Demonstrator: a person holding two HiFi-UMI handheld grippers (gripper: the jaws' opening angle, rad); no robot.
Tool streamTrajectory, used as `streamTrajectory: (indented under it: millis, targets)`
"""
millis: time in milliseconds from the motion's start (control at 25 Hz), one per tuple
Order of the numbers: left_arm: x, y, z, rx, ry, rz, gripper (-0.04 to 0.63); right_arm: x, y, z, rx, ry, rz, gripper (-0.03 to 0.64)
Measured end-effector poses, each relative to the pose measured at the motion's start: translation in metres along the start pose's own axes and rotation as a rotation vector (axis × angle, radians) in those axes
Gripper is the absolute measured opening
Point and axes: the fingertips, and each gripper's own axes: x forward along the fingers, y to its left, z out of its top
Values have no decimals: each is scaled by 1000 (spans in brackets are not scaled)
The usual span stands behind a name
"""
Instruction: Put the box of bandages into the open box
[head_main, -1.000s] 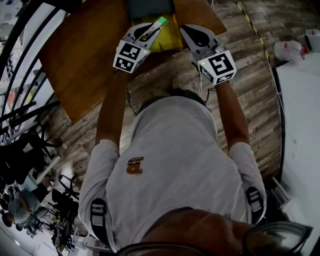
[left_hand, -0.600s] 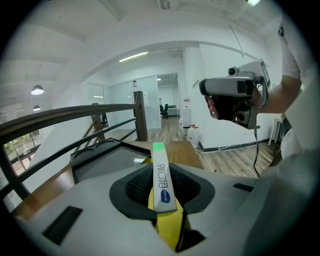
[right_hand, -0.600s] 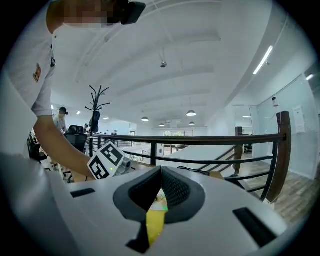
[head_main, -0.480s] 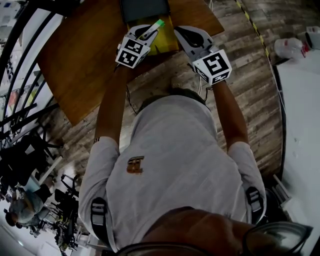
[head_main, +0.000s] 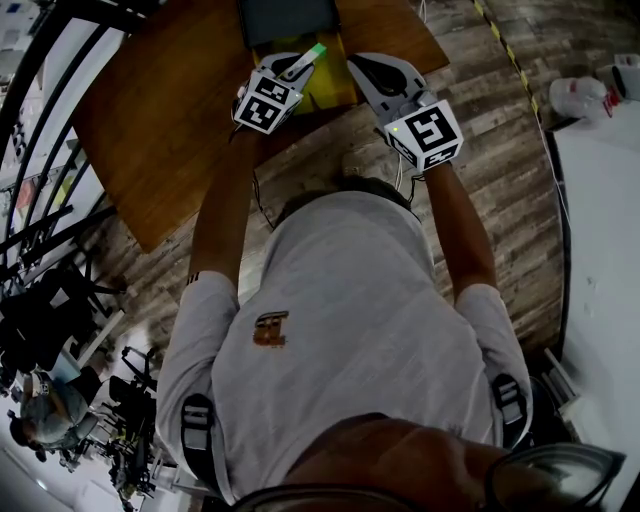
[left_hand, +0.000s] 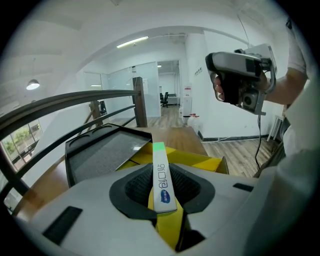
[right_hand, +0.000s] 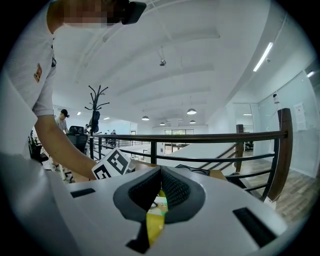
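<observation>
My left hand-held gripper (left_hand: 161, 194) is clamped on the box of bandages (left_hand: 159, 172), which juts out over the yellow open box (left_hand: 202, 162). My right hand-held gripper (right_hand: 159, 192) seems pressed together, empty. The wooden bench (head_main: 170, 130) lies beneath.

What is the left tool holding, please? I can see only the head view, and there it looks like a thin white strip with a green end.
Observer: The left gripper view shows the left tool closed on a slim white bandage box with a blue logo. Its green end points away from the tool.
Operator: Thank you. And does the right tool hold anything?
Observer: No. In the right gripper view the right tool is shut with nothing in it. Only the yellow open box shows through the gap lower down.
</observation>
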Motion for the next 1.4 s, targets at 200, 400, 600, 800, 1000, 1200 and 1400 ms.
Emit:
streamTrajectory:
  millis: [200, 400, 600, 800, 1000, 1200, 1400]
  targets:
    - [5, 0, -5, 0, 32, -7, 112, 0, -4, -2, 7, 5, -2, 32]
    - [9, -3, -8, 3, 49, -10, 112, -4, -8, -5, 15, 8, -6, 32]
    - [8, -4, -9, -1, 54, -10, 112, -5, -7, -5, 21, 4, -2, 32]
    - [7, -3, -10, -7, 52, -15, 112, -4, -6, -4, 23, 6, 0, 32]
    - [6, -5, -10, -11, 41, -11, 114, -7, -5, -6, 24, 8, -2, 32]
    - [3, -4, -4, -16, 25, 6, 147, -11, -5, -6, 24, 8, -3, 32]
    - [-6, -3, 7, -19, -14, 27, 169, -13, -5, -4, 22, 4, 1, 32]
